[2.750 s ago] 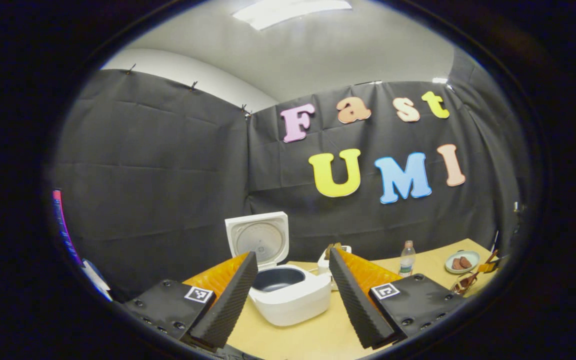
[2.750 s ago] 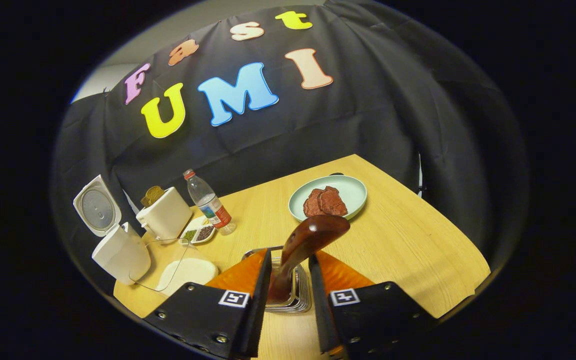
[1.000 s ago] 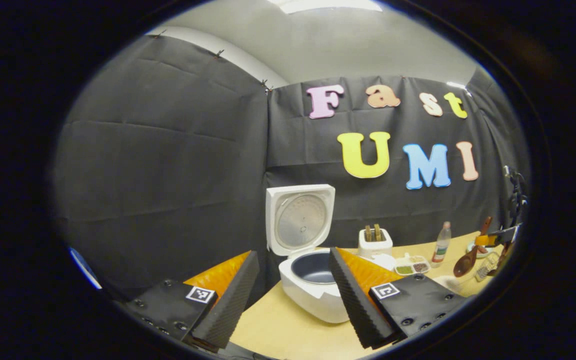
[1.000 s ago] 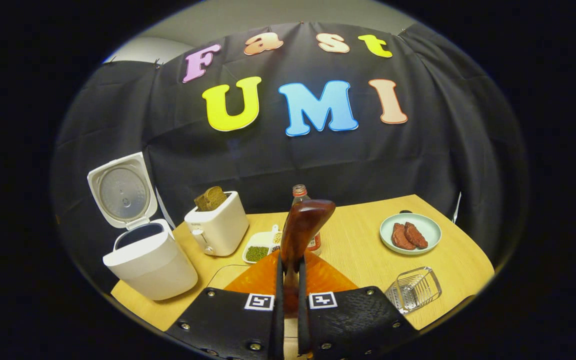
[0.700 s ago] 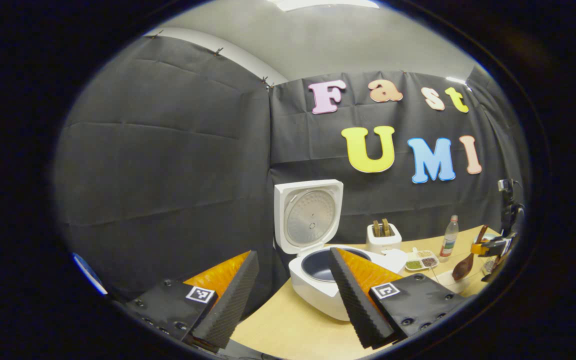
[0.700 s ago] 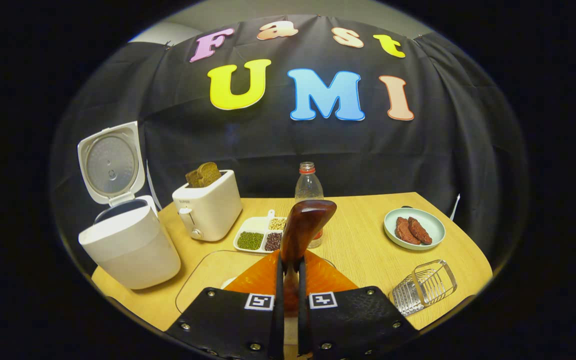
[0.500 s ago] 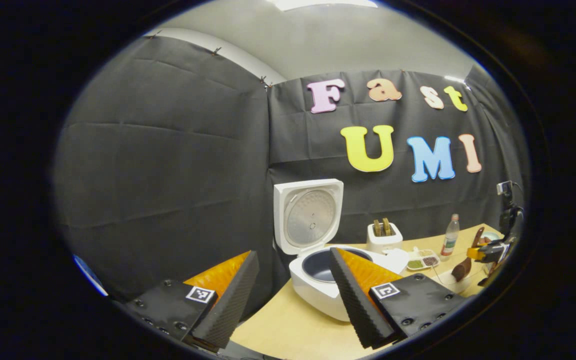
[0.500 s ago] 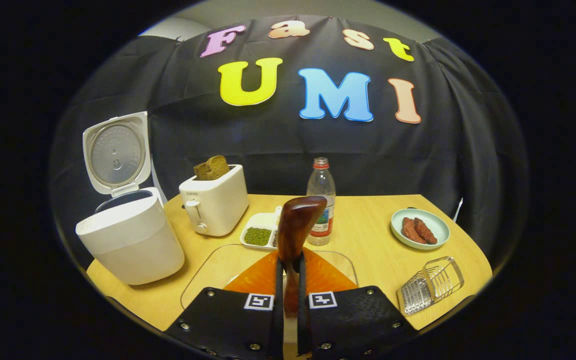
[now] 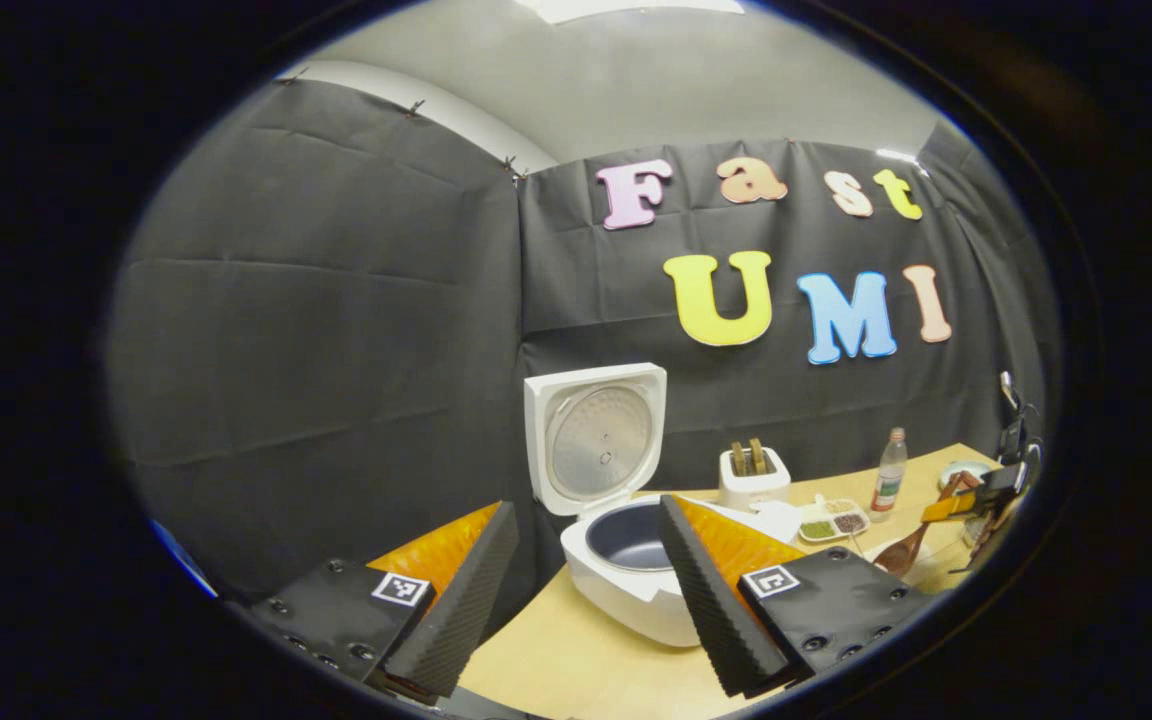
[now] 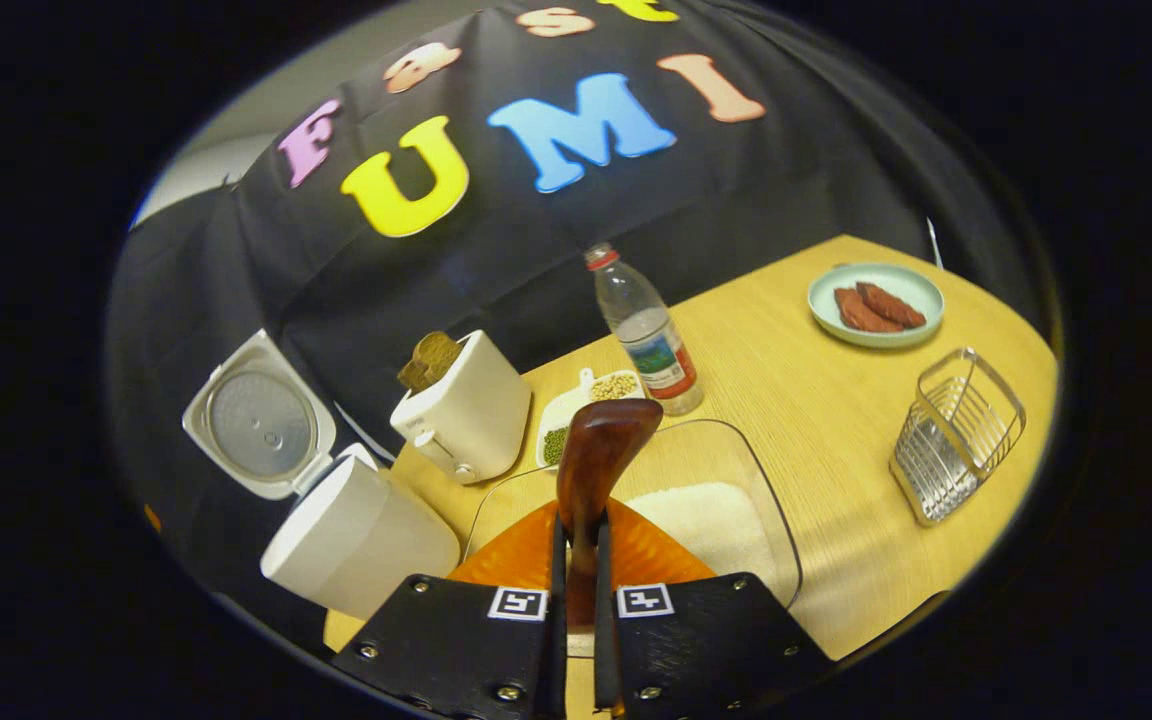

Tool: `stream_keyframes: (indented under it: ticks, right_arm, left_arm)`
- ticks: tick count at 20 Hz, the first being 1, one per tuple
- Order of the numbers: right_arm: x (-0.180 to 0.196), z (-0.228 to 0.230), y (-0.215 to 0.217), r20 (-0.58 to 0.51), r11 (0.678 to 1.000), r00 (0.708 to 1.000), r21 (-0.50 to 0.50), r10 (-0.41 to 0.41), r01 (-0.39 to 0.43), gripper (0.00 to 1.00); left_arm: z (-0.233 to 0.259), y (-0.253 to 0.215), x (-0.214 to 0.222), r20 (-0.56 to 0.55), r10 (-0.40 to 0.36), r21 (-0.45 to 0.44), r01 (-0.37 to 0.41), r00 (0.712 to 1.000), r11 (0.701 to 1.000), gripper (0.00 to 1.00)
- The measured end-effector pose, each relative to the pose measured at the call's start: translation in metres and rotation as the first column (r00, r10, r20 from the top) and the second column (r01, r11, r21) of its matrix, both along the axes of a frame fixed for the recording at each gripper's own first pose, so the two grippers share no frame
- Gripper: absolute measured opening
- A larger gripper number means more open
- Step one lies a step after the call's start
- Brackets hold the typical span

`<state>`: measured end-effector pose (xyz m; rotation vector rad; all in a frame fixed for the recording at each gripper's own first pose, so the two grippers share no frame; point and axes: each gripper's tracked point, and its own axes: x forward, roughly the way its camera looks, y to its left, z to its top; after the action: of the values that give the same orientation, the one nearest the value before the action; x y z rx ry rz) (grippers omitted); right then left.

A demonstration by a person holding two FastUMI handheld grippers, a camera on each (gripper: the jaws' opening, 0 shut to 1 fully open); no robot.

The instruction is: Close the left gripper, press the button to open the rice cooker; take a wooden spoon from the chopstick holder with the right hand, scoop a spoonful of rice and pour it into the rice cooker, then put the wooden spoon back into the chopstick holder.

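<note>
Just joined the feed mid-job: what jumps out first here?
The right claw is shut on a wooden spoon, its bowl poised above the glass dish of rice. To its left the rice cooker stands with its lid flipped up. The left claw hangs open beside it.

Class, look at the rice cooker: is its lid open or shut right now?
Open. The rice cooker has its lid hinged upright behind the body, baring the dark inner pot.
</note>
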<state>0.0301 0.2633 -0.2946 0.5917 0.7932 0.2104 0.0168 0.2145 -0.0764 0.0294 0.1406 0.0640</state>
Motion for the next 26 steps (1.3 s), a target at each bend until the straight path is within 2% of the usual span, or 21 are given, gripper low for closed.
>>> stream_keyframes:
  ticks: [5,9,13,19,23,26]
  right_arm:
    - [0.012,0.019,-0.017,-0.06,0.98,0.994,0.173,-0.09,0.099,0.11]
    - [0.022,0.046,-0.016,-0.06,0.96,0.993,0.256,-0.103,0.115,0.11]
    - [0.03,0.083,-0.001,-0.041,0.936,0.996,0.339,-0.082,0.091,0.11]
    - [0.048,0.125,0.038,0.033,0.935,0.999,0.354,-0.039,0.024,0.11]
    - [0.055,0.15,0.071,0.103,0.942,0.995,0.334,-0.004,-0.031,0.11]
    - [0.056,0.166,0.106,0.131,0.931,0.991,0.357,0.037,-0.082,0.11]
  left_arm:
    - [0.006,-0.011,-0.005,0.006,-0.009,0.012,0.009,1.0,1.0,0.98]
    - [0.008,-0.019,-0.009,0.012,-0.015,0.008,0.015,1.0,1.0,0.98]
    - [0.001,-0.02,-0.013,0.012,-0.019,-0.003,0.019,1.0,1.0,0.98]
    - [-0.011,-0.002,-0.015,-0.005,0.0,-0.035,0.0,1.0,0.999,1.0]
    - [-0.017,0.018,-0.024,-0.015,0.025,-0.024,-0.025,1.0,0.999,0.98]
    - [-0.022,0.036,-0.035,-0.027,0.062,-0.028,-0.063,0.998,0.998,0.98]
